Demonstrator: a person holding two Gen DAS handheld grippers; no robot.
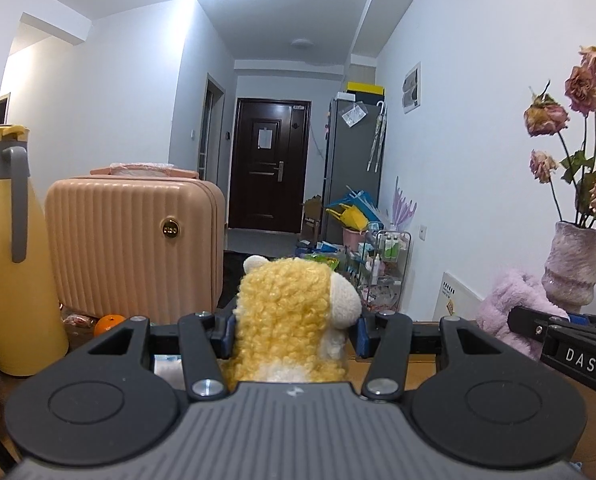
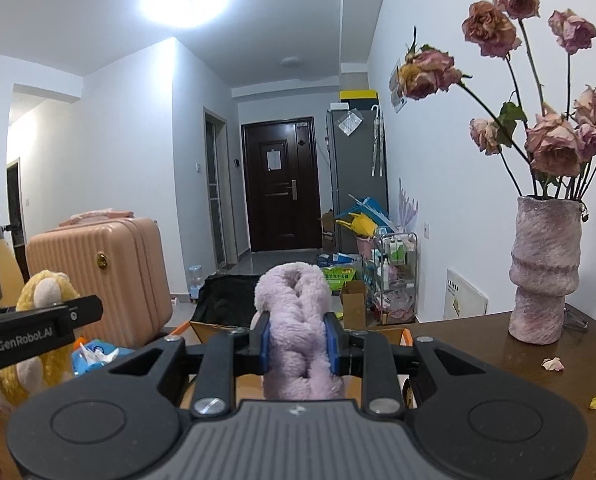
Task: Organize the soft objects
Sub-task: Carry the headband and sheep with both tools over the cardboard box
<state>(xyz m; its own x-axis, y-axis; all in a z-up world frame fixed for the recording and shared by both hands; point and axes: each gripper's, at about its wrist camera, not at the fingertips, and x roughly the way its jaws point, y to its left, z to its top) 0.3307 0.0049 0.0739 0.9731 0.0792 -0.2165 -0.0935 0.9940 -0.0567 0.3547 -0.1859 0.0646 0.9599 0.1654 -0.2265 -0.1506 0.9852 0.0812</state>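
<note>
Right wrist view: my right gripper (image 2: 297,344) clamps the upright lilac fluffy plush (image 2: 294,320), left of the pink vase (image 2: 543,268); my left gripper (image 1: 294,330) squeezes the curly yellow plush toy (image 1: 290,320).

My left gripper (image 1: 294,332) has its blue pads pressed into a curly yellow plush toy (image 1: 290,320) with a cream snout turned right. Left of it stand a ribbed pink suitcase (image 1: 134,248) and a yellow jug (image 1: 10,256). At right, my right gripper (image 1: 537,326) grips a lilac plush (image 1: 501,308) before a vase (image 1: 573,264) of dried roses.
</note>
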